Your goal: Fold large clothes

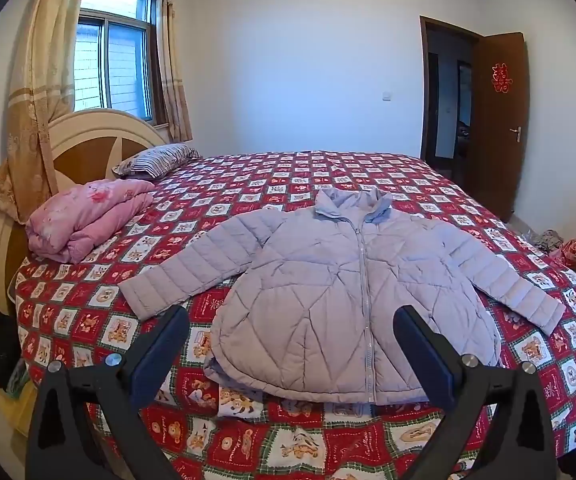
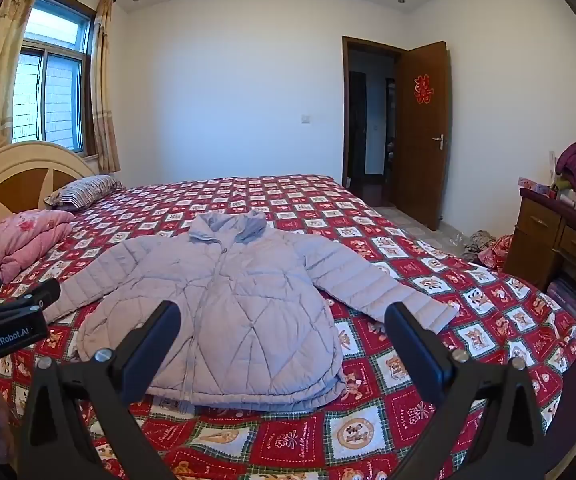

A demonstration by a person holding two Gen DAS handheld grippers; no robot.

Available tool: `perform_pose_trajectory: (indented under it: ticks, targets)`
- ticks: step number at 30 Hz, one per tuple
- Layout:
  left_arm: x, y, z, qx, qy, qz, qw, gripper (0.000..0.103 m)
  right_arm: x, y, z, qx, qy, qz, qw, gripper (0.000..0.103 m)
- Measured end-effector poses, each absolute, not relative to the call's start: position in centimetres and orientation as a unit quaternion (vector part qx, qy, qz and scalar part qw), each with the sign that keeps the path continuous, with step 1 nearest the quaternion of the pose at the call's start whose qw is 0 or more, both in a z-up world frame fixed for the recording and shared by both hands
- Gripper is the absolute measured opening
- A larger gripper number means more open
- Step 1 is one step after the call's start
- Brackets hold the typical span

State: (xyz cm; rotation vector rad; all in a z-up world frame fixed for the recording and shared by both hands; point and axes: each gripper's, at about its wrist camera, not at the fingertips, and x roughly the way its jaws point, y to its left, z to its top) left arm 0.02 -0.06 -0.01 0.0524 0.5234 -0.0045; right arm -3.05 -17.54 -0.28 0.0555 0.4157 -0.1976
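Bedroom with white walls; bed (image 1: 88, 320) under a red patchwork cover carries a lilac quilted jacket (image 1: 327, 300) lying flat, zipped, sleeves spread, collar away from the cameras. Bare cover borders the jacket on every side, a folded pink quilt (image 1: 84, 220) well beyond its left sleeve. Left gripper (image 1: 289, 336) and right gripper (image 2: 282, 332) hover above the jacket's hem, jaws spread wide, gripping nothing.

Soft daylight, sharp centre, bent edges

Light enters from the window (image 1: 112, 60) at left, bright and washed out in its upper pane; the white wall (image 1: 307, 72) turns bluish. Shadows lie faint under the jacket (image 1: 339, 296). Both views bow strongly outward, with black corners.
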Motion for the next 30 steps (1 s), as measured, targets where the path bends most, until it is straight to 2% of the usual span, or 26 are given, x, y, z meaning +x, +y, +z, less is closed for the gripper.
perform_pose_trajectory:
  ticks: [30]
  targets:
    - [0.0, 0.1, 0.0, 0.015, 0.249, -0.001, 0.968, 0.102, -2.6, -17.1, -1.3, 0.028, 0.215, -0.094, 0.972, 0.103]
